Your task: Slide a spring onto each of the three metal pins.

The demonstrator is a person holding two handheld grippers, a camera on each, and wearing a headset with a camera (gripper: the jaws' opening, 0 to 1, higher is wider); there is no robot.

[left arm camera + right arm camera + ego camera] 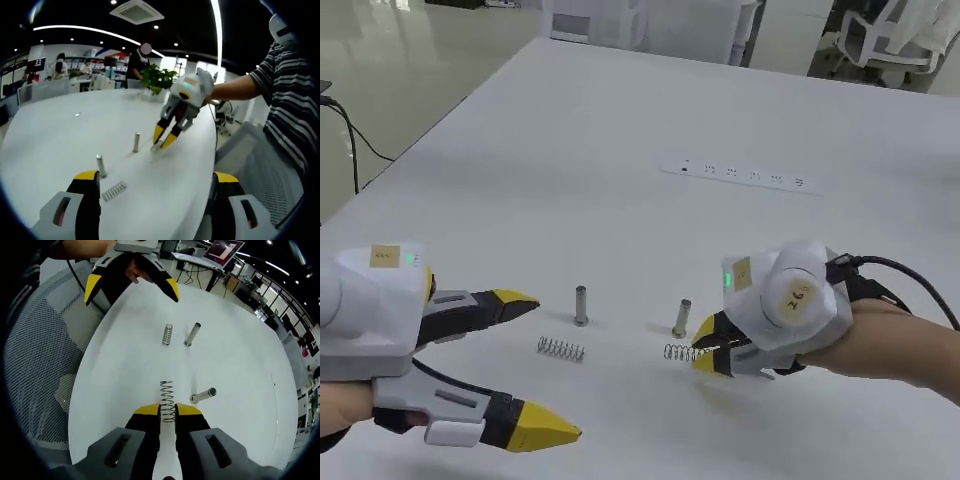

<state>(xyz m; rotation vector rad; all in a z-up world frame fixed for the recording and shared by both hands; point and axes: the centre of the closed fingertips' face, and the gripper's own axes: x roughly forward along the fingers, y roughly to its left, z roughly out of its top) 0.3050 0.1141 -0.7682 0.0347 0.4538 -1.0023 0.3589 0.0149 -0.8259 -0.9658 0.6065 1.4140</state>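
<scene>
Right tool (167, 411) pinched the small coiled steel spring (166, 392) by its end, coil pointing straight ahead; short grey metal pin (202, 395) stood just beside it on the bench (125, 365). Left tool (552, 366) gaped wide.

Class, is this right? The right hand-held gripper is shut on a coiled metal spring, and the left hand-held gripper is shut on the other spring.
No. The left hand-held gripper is open; the other coiled metal spring lies loose on the white table, as the left gripper view shows. The right hand-held gripper is shut on the first spring.
</scene>
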